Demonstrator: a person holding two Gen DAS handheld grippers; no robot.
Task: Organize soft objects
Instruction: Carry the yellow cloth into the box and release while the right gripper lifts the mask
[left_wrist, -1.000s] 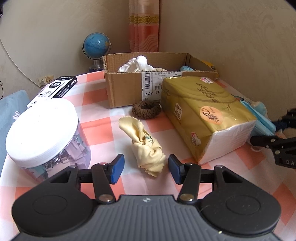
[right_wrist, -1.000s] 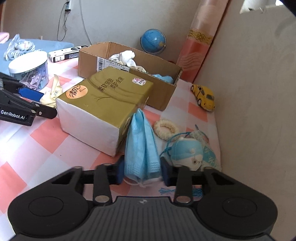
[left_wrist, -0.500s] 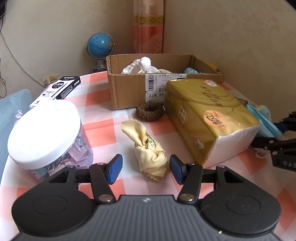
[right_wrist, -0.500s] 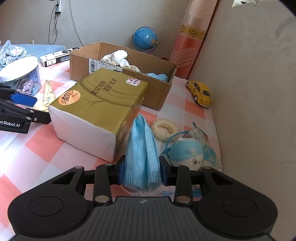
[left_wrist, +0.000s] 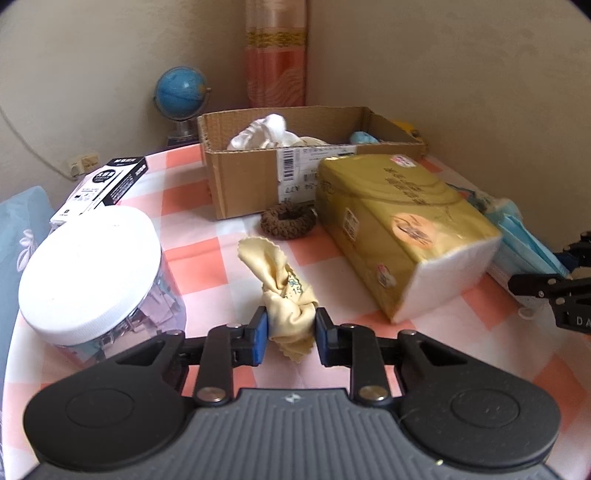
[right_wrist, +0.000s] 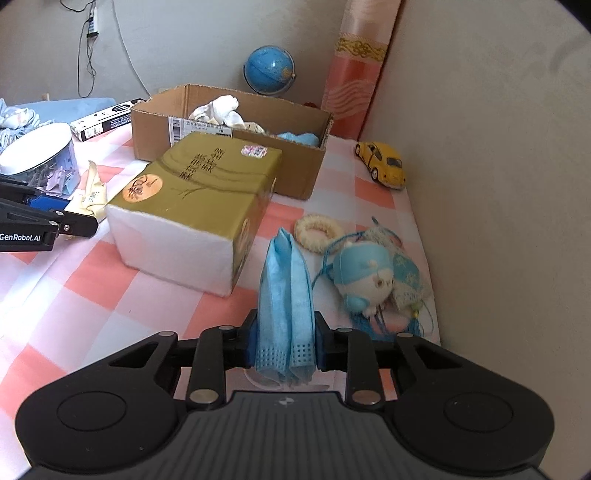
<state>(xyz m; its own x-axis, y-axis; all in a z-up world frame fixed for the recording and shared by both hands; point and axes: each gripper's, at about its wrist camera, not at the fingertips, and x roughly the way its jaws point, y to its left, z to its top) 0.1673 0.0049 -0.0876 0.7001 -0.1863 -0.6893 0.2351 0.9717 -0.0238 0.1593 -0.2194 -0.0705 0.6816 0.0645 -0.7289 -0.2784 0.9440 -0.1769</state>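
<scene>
While the left tongs (left_wrist: 289, 334) clamp the crumpled yellow cloth (left_wrist: 286, 291) on the checked table (left_wrist: 199, 271), right tongs (right_wrist: 284, 341) having just narrowed, clamped on folded blue face masks (right_wrist: 285, 291) beside the gold tissue pack (right_wrist: 199, 199), cardboard box (left_wrist: 243, 181) behind.

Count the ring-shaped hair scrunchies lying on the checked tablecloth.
2. A brown scrunchie lies against the front of the cardboard box; a cream scrunchie lies beside the blue plush toy. The box may hide more.
</scene>
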